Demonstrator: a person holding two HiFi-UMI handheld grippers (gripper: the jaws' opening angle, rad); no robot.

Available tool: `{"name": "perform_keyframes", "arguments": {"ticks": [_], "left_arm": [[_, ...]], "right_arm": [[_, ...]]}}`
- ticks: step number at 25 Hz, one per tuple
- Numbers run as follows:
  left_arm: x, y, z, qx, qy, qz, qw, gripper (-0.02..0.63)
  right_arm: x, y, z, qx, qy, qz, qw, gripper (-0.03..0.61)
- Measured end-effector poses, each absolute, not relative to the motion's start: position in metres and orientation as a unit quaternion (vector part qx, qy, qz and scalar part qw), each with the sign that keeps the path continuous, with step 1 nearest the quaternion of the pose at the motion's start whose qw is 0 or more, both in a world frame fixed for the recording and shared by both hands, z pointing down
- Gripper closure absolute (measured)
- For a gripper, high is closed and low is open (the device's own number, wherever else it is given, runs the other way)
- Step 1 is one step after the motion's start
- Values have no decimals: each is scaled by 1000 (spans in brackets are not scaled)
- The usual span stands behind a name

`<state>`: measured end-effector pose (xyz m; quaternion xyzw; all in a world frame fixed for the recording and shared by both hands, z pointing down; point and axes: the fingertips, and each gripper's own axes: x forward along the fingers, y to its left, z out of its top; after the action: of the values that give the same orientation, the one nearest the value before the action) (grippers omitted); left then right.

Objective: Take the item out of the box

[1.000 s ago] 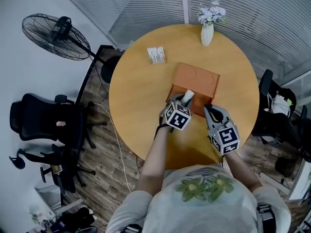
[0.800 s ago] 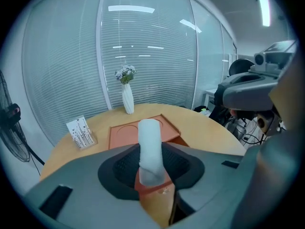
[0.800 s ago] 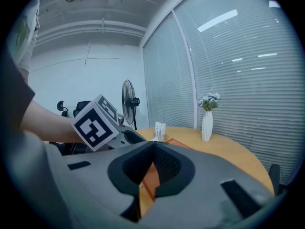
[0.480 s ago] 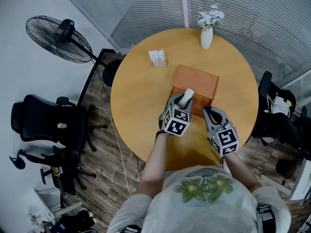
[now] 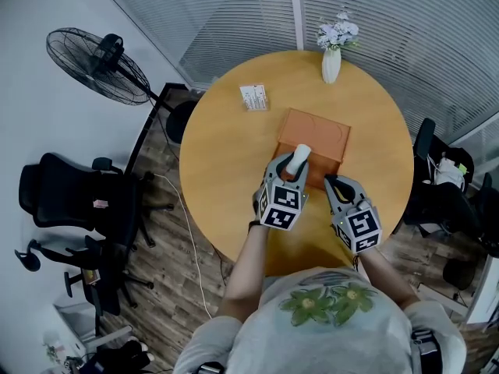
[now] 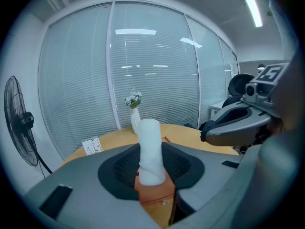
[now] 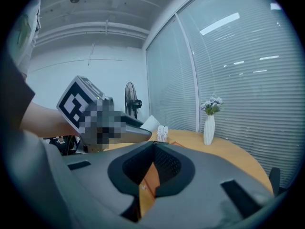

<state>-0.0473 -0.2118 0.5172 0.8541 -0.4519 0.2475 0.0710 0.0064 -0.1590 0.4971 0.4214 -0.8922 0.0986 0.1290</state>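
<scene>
An orange box [image 5: 318, 131] lies on the round wooden table [image 5: 226, 154]. My left gripper [image 5: 295, 168] is shut on a white roll [image 5: 299, 158], upright at the box's near edge. In the left gripper view the white roll [image 6: 151, 149] stands between the pads, above the orange box [image 6: 155, 191]. My right gripper [image 5: 330, 181] is at the box's near right corner. In its own view the right gripper [image 7: 153, 147] has its jaws closed at the tips, with a thin orange box edge [image 7: 148, 178] between the pads.
A white vase of flowers [image 5: 333, 57] stands at the table's far edge and a small printed carton [image 5: 253, 97] lies at the far left. Office chairs [image 5: 74, 197] and a floor fan [image 5: 97, 57] stand left of the table, another chair [image 5: 437, 170] to the right.
My left gripper has drawn back a little toward the person with the white roll still in it. The right gripper has stayed at the box's corner.
</scene>
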Motion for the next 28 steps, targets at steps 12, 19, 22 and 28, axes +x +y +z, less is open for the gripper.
{"name": "perform_keyframes", "arguments": {"ticks": [12, 19, 22, 28], "left_arm": [[-49, -188, 481, 862, -474, 173, 55, 474], [-50, -171, 464, 870, -472, 120, 77, 474], [-50, -165, 461, 873, -470, 105, 78, 474], [-51, -158, 458, 872, -474, 86, 84, 474]], "right_arm": [[6, -155, 485, 419, -896, 94, 117, 577], [6, -150, 484, 418, -896, 95, 114, 577], [5, -149, 481, 416, -898, 94, 109, 577], [2, -147, 475, 412, -901, 97, 97, 577]]}}
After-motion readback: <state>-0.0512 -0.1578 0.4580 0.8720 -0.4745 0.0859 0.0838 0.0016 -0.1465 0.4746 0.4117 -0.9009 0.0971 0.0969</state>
